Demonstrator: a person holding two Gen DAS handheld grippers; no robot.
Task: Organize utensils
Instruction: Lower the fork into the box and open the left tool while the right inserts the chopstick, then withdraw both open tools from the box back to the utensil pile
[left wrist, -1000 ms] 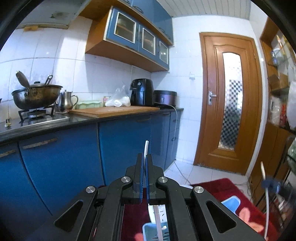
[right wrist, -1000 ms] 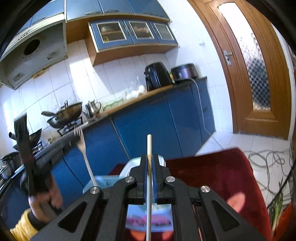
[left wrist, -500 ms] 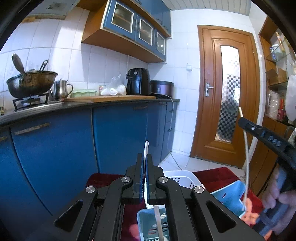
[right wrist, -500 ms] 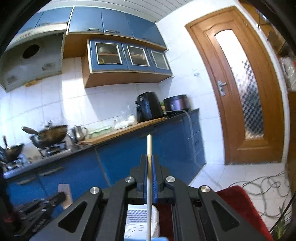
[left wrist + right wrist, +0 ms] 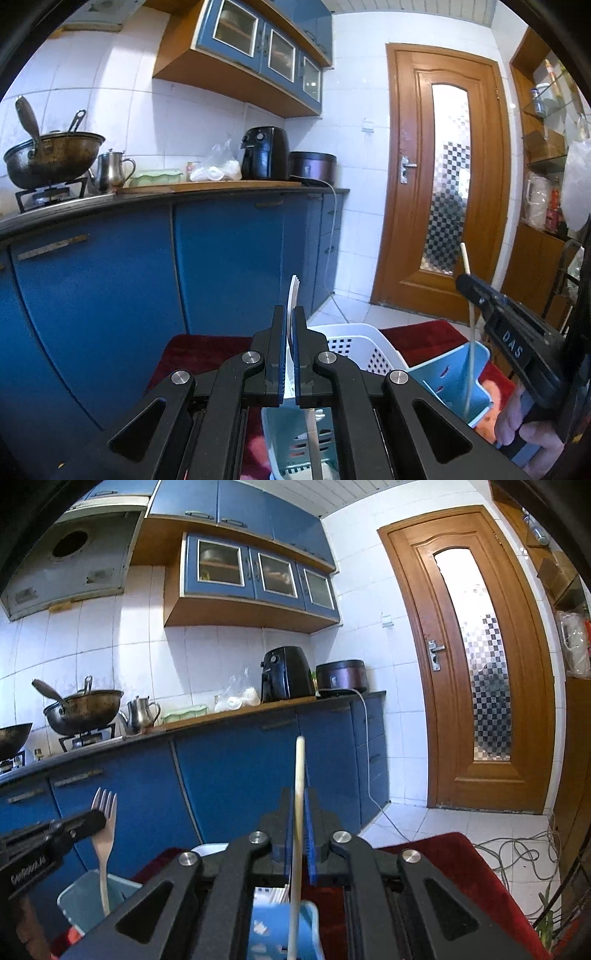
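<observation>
Only the right view shows the fork's (image 5: 104, 834) tines.

Blue cabinet fronts (image 5: 229, 266) wall off the far side; tiled floor (image 5: 436, 823) toward the door (image 5: 443, 177) lies open.

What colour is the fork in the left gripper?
The fork is cream-white; the right wrist view shows it best.

Our right tongs (image 5: 300, 834) have just been opening, the chopstick (image 5: 298, 812) upright between the jaws over a blue bin (image 5: 314, 923); left tongs (image 5: 79, 825) clamp a fork (image 5: 104, 834).
</observation>
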